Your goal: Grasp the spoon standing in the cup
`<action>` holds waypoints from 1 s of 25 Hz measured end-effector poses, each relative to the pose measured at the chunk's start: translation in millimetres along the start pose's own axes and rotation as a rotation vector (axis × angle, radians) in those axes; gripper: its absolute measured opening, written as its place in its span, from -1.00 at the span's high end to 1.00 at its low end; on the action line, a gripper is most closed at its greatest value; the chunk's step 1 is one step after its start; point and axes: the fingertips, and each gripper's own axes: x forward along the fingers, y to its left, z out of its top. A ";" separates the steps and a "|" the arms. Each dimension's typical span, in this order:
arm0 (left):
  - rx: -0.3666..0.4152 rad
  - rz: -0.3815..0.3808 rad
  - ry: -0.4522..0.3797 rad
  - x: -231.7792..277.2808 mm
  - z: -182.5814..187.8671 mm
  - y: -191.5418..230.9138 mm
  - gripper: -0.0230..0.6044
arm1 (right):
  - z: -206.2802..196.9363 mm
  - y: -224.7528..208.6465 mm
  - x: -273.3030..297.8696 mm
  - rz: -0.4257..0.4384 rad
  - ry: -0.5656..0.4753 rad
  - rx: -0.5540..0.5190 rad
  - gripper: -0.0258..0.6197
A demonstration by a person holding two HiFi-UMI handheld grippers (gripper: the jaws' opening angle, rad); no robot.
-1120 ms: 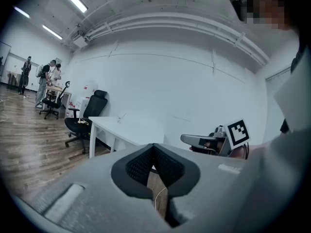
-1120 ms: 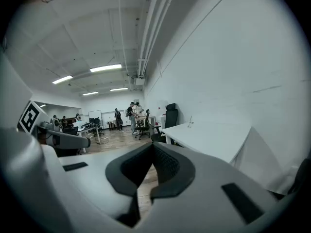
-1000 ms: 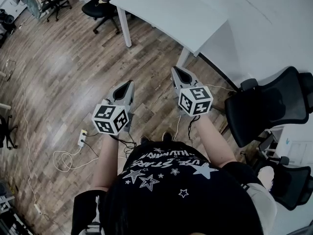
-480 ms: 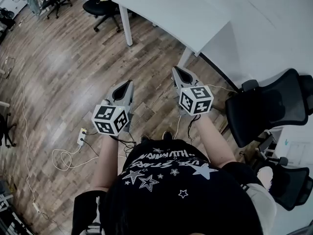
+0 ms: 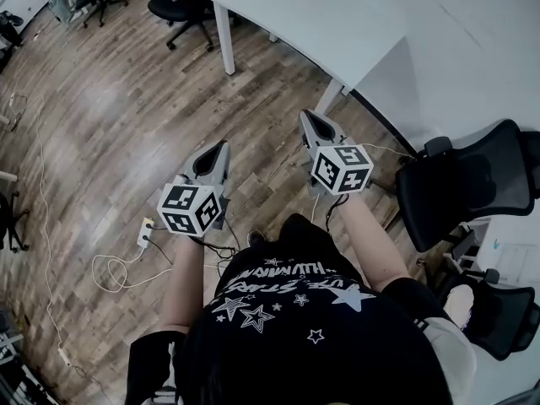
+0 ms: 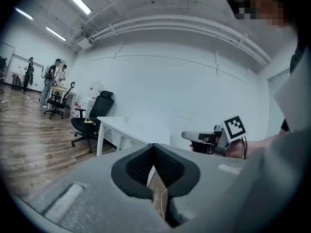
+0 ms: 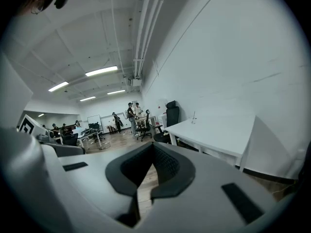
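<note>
I stand on a wooden floor with a gripper in each hand, both held level toward a white table. My left gripper is shut and holds nothing. My right gripper is shut and holds nothing; it is short of the table's near leg. A small thin upright thing stands far off on the table top, too small to tell as a cup with a spoon. The same thing shows in the left gripper view. The head view does not show it.
A black office chair stands close at my right and another beyond the table's far corner. A power strip and white cables lie on the floor at the left. People stand far off in the room.
Both grippers and the head camera have moved a little forward toward the table, whose near leg now sits closer. Both grippers stay shut.
</note>
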 end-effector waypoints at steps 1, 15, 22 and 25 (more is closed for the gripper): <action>-0.001 -0.001 0.000 -1.4 -0.4 2.1 0.91 | -1.1 0.4 0.5 -0.005 0.002 0.007 0.89; -0.022 0.014 0.010 32.1 2.2 25.2 0.91 | -3.5 -27.5 36.0 -0.020 0.021 0.022 0.89; -0.006 0.029 -0.003 83.6 25.0 40.8 0.91 | 21.3 -66.4 83.9 -0.008 0.001 0.034 0.90; -0.007 0.034 -0.003 106.2 32.5 50.8 0.91 | 27.6 -83.8 106.2 -0.008 0.003 0.045 0.89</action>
